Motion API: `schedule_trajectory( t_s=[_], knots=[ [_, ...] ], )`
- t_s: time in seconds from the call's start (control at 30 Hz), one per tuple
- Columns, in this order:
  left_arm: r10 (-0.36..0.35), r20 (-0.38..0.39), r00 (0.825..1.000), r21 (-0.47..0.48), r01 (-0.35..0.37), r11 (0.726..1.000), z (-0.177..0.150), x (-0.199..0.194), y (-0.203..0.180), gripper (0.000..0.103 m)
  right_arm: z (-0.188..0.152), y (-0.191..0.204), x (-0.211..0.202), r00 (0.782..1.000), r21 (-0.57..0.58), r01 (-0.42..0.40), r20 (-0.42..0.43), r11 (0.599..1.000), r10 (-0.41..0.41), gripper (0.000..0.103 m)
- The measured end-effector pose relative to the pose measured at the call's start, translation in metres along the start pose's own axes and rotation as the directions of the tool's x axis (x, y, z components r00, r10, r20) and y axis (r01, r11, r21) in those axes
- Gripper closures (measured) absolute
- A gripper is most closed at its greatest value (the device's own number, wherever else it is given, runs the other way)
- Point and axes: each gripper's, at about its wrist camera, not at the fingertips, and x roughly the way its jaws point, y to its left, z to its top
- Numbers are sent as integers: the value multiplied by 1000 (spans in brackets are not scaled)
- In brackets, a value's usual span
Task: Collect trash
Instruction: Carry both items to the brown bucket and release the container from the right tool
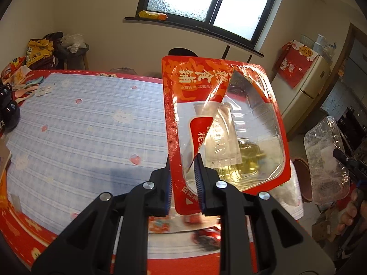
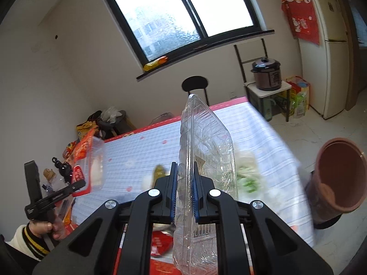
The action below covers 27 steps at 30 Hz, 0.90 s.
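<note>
Red-rimmed tray between left gripper pads, upright.

— What do the grippers look like?
— The left gripper and the right gripper match: black angular plastic arms with triangular cut-outs, round silver screws at the joints, and blue ribbed pads lining the fingers.
— And the person?
— The left hand comes out of a cream knitted sleeve whose cuff is striped black and yellow.
</note>
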Motion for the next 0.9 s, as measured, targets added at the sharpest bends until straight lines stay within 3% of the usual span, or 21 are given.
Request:
schedule_trajectory(
  t_s=[0.17, 0.3, 0.43, 0.6, 0.67, 0.7, 0.73, 0.8, 0.9],
  knots=[
    [-2, 2, 1000, -31, 2, 1000, -13, 4, -55, 82, 19, -85, -14, 992, -1, 124, -17, 992, -124, 91],
    [0, 18, 1000, -33, 0, 999, -23, 9, -99, 82, 31, -156, -16, 974, -4, 224, -41, 975, -224, 91],
    [-2, 26, 1000, -53, 3, 999, -35, 14, -130, 82, 45, -217, -10, 943, -7, 320, -90, 947, -320, 90],
    [0, 7, 1000, -67, 1, 998, -48, 22, -156, 82, 60, -267, -8, 897, -10, 428, -116, 904, -426, 87],
    [2, 7, 1000, -60, -2, 998, -50, 22, -165, 82, 66, -274, -8, 893, -15, 437, -111, 900, -435, 73],
    [3, 8, 1000, -55, -2, 998, -51, 22, -169, 82, 69, -277, -10, 888, -18, 449, -101, 893, -449, 58],
    [1, 8, 1000, -53, -1, 999, -51, 22, -172, 82, 72, -279, -12, 886, -19, 456, -87, 890, -456, 50],
    [2, 13, 1000, -46, -1, 999, -49, 20, -178, 82, 78, -279, -16, 886, -16, 459, -69, 888, -459, 44],
    [-3, 21, 1000, -22, 3, 1000, -43, 21, -187, 82, 84, -275, -24, 875, -8, 483, -43, 876, -482, 22]
  ],
)
